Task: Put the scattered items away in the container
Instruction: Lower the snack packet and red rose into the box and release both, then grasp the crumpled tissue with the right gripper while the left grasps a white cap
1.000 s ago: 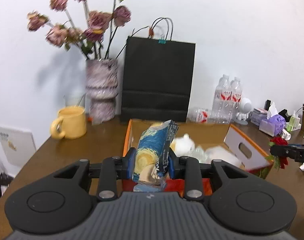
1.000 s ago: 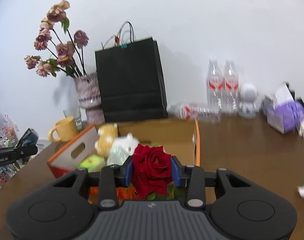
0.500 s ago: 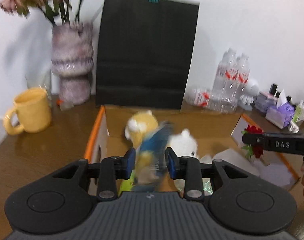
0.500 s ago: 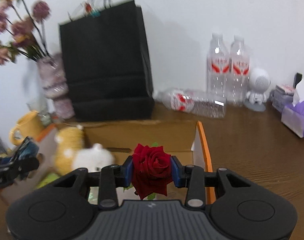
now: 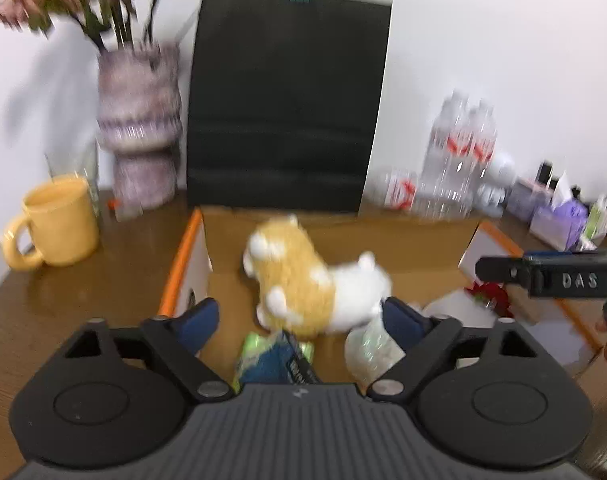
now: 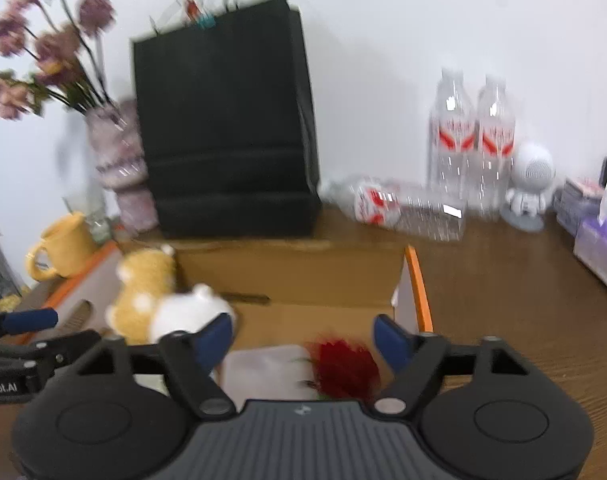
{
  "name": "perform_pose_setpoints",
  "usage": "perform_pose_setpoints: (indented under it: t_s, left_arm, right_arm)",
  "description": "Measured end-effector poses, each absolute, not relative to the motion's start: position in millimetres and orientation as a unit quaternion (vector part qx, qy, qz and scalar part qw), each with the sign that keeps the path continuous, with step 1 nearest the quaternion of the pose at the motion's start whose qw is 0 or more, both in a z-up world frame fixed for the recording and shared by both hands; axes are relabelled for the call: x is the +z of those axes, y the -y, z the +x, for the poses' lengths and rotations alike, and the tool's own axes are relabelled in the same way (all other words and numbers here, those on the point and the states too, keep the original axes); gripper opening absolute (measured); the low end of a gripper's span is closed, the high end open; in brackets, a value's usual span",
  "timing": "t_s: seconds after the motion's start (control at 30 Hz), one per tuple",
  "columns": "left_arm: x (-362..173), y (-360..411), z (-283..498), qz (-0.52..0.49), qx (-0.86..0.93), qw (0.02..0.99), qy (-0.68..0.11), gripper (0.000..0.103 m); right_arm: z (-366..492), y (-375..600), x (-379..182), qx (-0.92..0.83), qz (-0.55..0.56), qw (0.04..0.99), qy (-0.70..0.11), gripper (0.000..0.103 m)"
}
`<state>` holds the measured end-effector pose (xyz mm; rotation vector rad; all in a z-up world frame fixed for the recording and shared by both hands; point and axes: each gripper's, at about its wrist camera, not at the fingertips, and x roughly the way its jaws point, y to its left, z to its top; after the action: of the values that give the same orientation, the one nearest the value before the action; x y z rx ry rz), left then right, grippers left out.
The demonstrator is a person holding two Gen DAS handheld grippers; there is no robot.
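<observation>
A: Blue-padded left claw [image 5: 299,316]: spread wide, holding nothing, over the cardboard box [image 5: 185,256].

B: Contents directly beneath it?

A: One blue printed packet [image 5: 277,360], lying in the box between the fingers and partly hidden by the claw body. Green item [image 5: 250,350] touching it on the left. Crinkled clear wrapper [image 5: 369,350] just beside it on the right. All blurred.

B: Further in?

A: Tan-and-white plush toy [image 5: 303,284] past the packet, toward the far wall of the box.

B: Right claw [image 6: 305,334]?

A: Also wide, gripping nothing. Red rose [image 6: 345,368] lies low in the box between its fingers, near the right-hand orange-edged flap [image 6: 417,284], beside a white sheet [image 6: 263,370]. Whether the rose touches either finger: cannot tell, too blurred.

B: Surroundings?

A: Brown wooden surface [image 6: 503,292] carries the box. Behind the box: black paper bag [image 6: 223,132]. Left of the bag: mottled vase [image 5: 139,120] with dried pink flowers [image 6: 43,52]; yellow mug [image 5: 57,220]. Right of the bag: two upright water bottles [image 6: 471,140], one lying bottle [image 6: 399,206], a small white robot figure [image 6: 529,184], a purple tissue box [image 6: 599,248].
</observation>
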<state>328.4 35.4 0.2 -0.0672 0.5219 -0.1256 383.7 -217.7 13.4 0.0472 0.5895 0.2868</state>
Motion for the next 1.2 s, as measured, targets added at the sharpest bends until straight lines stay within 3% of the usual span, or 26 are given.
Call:
perform_pose_setpoints:
  t_s: [0.07, 0.3, 0.6, 0.83, 1.03, 1.07, 1.13, 1.2]
  left_arm:
    - [10.5, -37.5, 314.5, -0.04, -0.056, 0.967, -0.245, 0.103]
    - [26.3, -52.2, 260.0, -0.049, -0.035, 0.973, -0.221, 0.103]
    - [-9.4, -87.5, 211.5, -0.04, 0.007, 0.964, -0.263, 0.103]
    - [-47.5, -99.3, 218.6, -0.033, 0.014, 0.946, -0.321, 0.098]
    - [-61.9, -88.5, 232.5, -0.004, 0.003, 0.938, -0.347, 0.074]
    - [-63.8, -86.7, 233.0, 0.004, 0.003, 0.938, -0.346, 0.072]
    - [-63.7, -84.6, 232.2, 0.009, -0.007, 0.94, -0.342, 0.06]
    - [-62.1, -82.6, 230.8, 0.013, -0.017, 0.94, -0.341, 0.036]
  right_arm:
    - [365.4, 219.4, 23.5, 0.15, 0.025, 0.95, -0.274, 0.089]
    - [297.4, 231.0, 47.7, 0.167, 0.023, 0.958, -0.231, 0.089]
    - [232.5, 249.1, 20.4, 0.163, 0.0, 0.953, -0.254, 0.088]
    - [231.8, 239.5, -26.9, 0.154, -0.003, 0.935, -0.319, 0.073]
    - [239.3, 228.2, -45.7, 0.152, -0.003, 0.926, -0.347, 0.06]
    - [240.5, 226.7, -47.6, 0.152, -0.003, 0.924, -0.351, 0.053]
    - [241.1, 225.4, -49.4, 0.157, 0.0, 0.922, -0.355, 0.041]
    - [238.8, 224.9, -48.5, 0.161, 0.004, 0.922, -0.352, 0.034]
